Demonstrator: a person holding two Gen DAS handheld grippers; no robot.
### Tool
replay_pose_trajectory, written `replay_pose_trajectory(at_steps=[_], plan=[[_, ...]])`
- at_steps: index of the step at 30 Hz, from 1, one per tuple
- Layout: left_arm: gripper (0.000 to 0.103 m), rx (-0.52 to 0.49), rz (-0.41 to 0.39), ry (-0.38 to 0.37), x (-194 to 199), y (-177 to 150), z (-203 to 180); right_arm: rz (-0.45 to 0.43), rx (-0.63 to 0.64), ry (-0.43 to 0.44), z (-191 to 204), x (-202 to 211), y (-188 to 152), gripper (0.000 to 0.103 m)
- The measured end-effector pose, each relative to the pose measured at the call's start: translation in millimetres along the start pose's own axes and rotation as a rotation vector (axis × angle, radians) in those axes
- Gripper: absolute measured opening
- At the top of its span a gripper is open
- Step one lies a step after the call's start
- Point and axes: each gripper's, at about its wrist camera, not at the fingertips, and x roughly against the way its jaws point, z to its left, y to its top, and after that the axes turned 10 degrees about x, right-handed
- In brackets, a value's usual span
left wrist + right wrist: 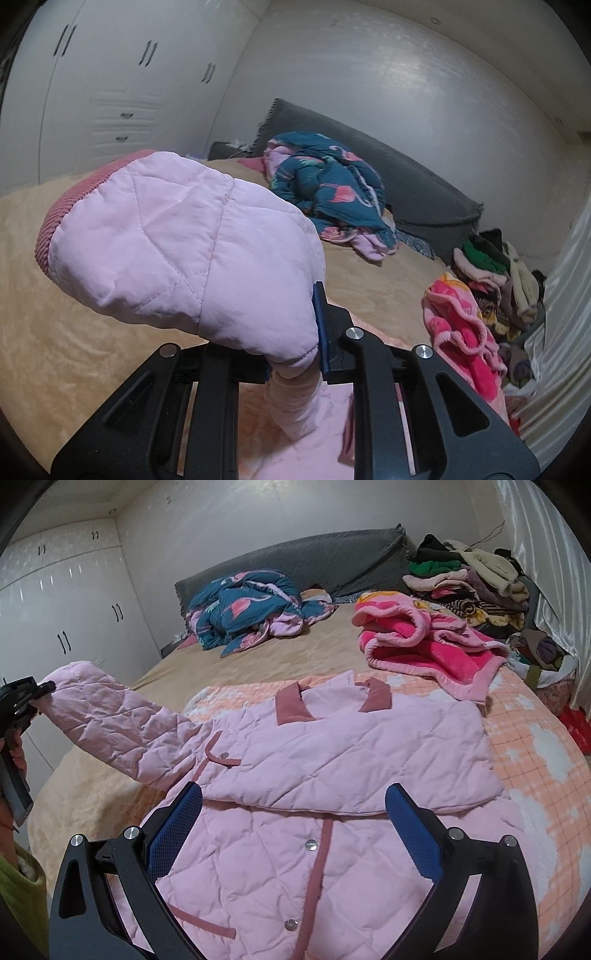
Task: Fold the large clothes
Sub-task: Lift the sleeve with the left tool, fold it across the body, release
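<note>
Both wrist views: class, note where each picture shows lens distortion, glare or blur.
Left wrist view: the wardrobe bows near the rim, and the sleeve cuff looms oversized. Right wrist view: the bed curves like a dome, glare streaks the curtain, and the black corners are the fisheye's rim.

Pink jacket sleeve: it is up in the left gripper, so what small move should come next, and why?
Probably carry the sleeve across onto the jacket body. The left gripper is shut on its cuff, held off the bed, while the right gripper hangs open above the front.
</note>
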Motion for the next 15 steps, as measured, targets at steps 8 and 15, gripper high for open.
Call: replay_pose_trajectory(at_steps=[8, 15], plan=[[0.01, -0.104, -0.012, -0.038, 7.6, -25.1, -56.6, -0.007, -0.048, -0.008, -25.9, 18.7, -13.8, 0.099], [0.01, -0.192, -0.006, -0.081, 7.6, -52.4, -101.4, -0.008, -0.1, -0.031, -53.5, 29.6, -28.4, 0.099]])
